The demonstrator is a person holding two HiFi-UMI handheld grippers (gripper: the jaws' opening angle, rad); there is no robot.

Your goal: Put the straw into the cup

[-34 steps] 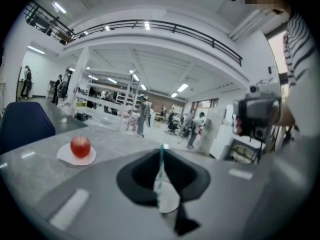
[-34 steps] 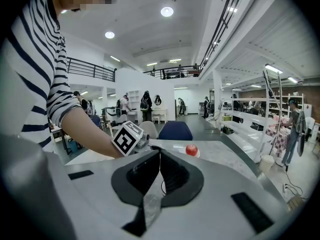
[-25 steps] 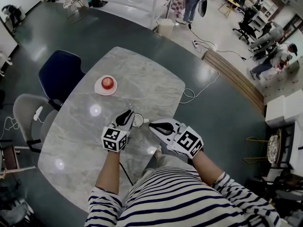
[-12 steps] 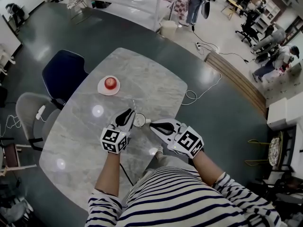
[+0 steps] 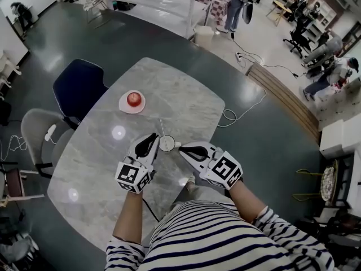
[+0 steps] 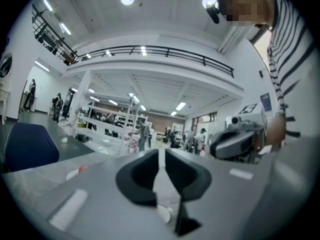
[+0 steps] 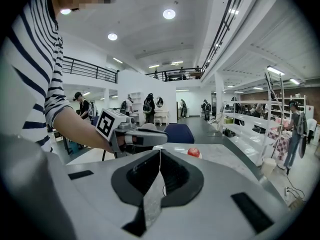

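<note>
By the near edge of the tabletop [image 5: 175, 89], left fingers [image 6: 140, 179], just closing, pinch the straw [image 5: 161, 127] upright at the cup [image 5: 167, 143]; right fingers [image 7: 176, 176] are clenched; insertion seemingly remains.

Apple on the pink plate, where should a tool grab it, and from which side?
Probably grip the apple across its round middle, coming down from above. It sits in the centre of the plate, whose rim could hinder a low approach from the side, and nothing stands over it.
</note>
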